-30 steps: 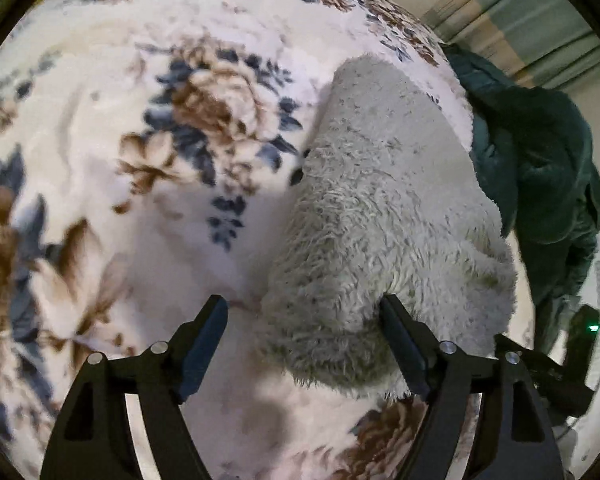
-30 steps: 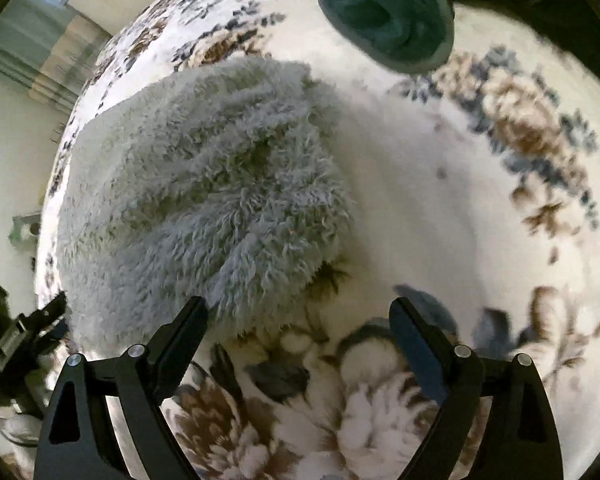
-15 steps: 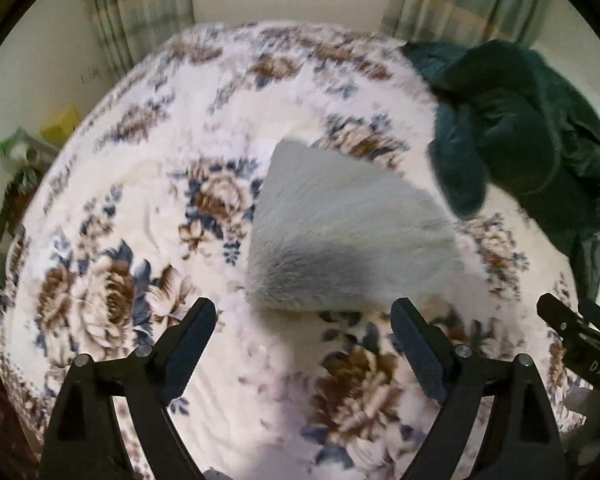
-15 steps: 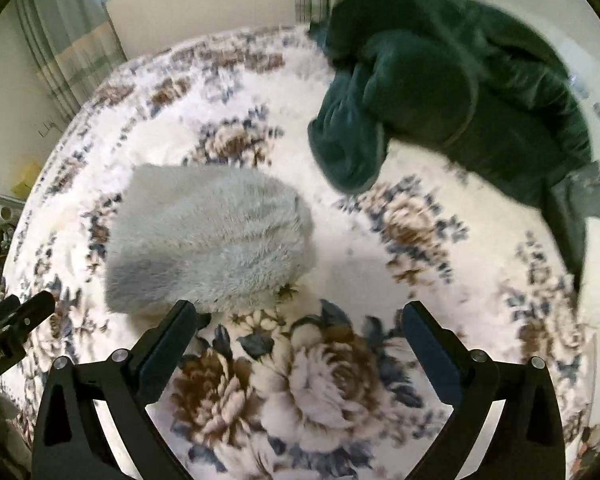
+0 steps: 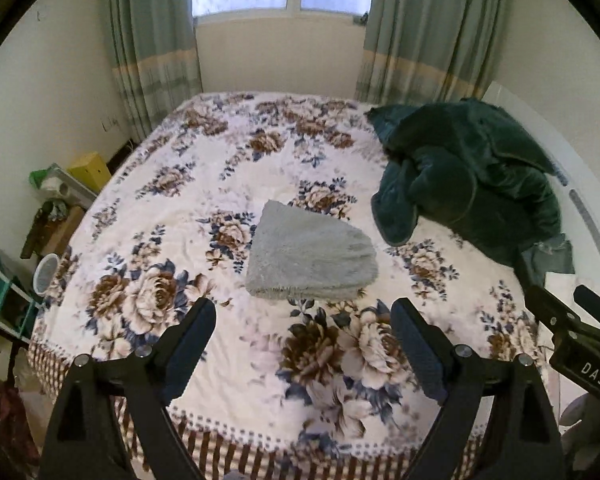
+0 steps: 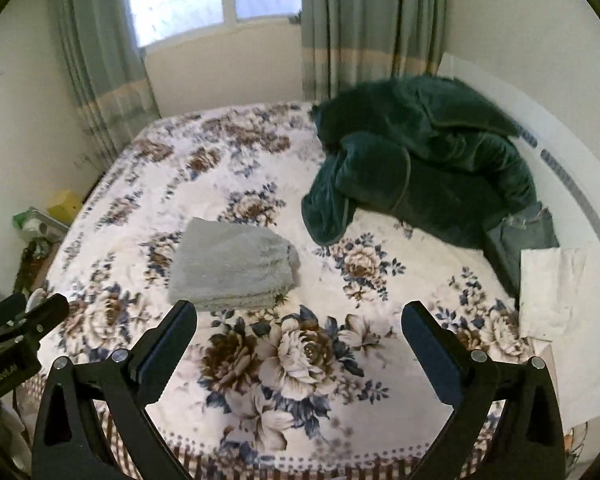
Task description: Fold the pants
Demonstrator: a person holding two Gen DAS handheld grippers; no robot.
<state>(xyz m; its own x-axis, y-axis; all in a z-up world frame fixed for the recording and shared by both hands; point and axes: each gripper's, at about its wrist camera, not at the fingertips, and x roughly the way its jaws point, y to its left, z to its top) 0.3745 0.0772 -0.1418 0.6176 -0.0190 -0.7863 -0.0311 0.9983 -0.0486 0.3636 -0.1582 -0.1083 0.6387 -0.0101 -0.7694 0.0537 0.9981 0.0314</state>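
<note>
Plainly the fluffy grey pants (image 5: 310,258) lie folded mid-bed on the floral blanket (image 5: 172,200); soft, light, floppy, best pinched at the stacked near edge; left gripper (image 5: 304,344) and right gripper (image 6: 300,340) both spread, empty.

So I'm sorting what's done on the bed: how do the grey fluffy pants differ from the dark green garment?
The grey pants lie folded in a compact, stacked bundle; the dark green garment is a loose, crumpled heap. The pants are pale grey and shaggy, the green garment dark and smoother, like velvet. The pants sit mid-bed, and the heap, far bigger, lies toward the right edge. Both rest on the floral blanket, untouched by either hand-held gripper.
</note>
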